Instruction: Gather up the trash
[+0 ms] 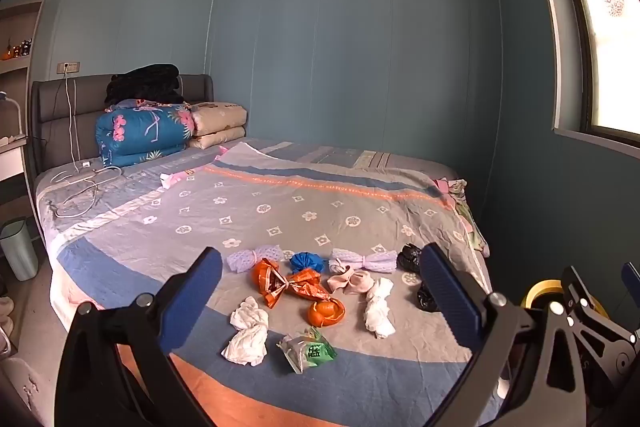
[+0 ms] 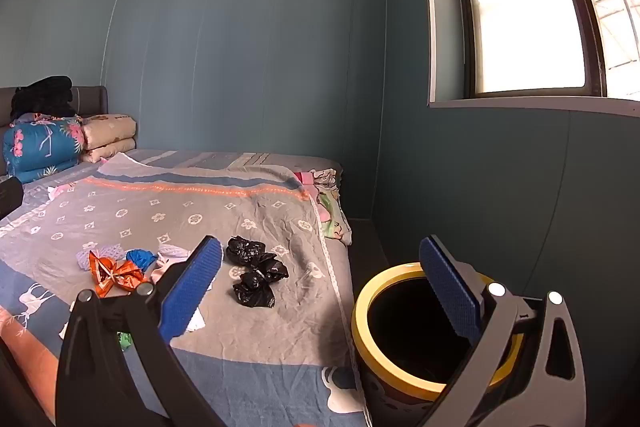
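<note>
Trash lies on the bedspread (image 1: 280, 211) near the foot of the bed: white tissues (image 1: 248, 331), a green wrapper (image 1: 310, 349), orange peel (image 1: 326, 311), an orange foil wrapper (image 1: 288, 283), a blue wad (image 1: 306, 262), lilac lace pieces (image 1: 362, 261) and black bags (image 2: 256, 271). A yellow-rimmed bin (image 2: 424, 331) stands on the floor by the bed's right side. My left gripper (image 1: 320, 295) is open above the trash. My right gripper (image 2: 320, 287) is open, between the black bags and the bin. Both are empty.
Folded quilts (image 1: 144, 135) and pillows (image 1: 218, 125) are stacked at the headboard, with charging cables (image 1: 80, 187) on the bed's left. A pale green bin (image 1: 18, 247) stands on the floor at the left. A window (image 2: 520, 19) is on the right wall.
</note>
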Tool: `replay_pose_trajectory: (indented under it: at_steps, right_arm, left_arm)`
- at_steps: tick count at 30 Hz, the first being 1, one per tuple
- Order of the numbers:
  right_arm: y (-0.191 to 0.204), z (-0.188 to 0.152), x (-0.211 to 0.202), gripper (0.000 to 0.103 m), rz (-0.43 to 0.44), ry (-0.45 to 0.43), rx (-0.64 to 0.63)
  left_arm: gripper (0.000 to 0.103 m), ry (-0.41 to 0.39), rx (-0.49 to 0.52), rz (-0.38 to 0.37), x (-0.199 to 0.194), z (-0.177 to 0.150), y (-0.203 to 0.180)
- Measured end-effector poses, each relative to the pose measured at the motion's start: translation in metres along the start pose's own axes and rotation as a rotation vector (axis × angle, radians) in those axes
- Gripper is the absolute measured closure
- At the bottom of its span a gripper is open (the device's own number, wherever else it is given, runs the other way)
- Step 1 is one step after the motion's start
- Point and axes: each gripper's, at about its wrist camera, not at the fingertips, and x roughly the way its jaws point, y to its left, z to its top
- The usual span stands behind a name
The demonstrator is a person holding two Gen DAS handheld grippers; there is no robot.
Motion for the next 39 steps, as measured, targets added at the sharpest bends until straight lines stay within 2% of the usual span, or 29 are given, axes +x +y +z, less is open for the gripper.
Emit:
replay_pose_trajectory:
  at_steps: [39]
  right_arm:
    - [0.0037,-0.0001,0.0028,0.008,-0.007,0.011,-0.009]
  left_arm:
    - [0.007,0.03,-0.003,-0.012,0.0033,-0.0047,-0.0026]
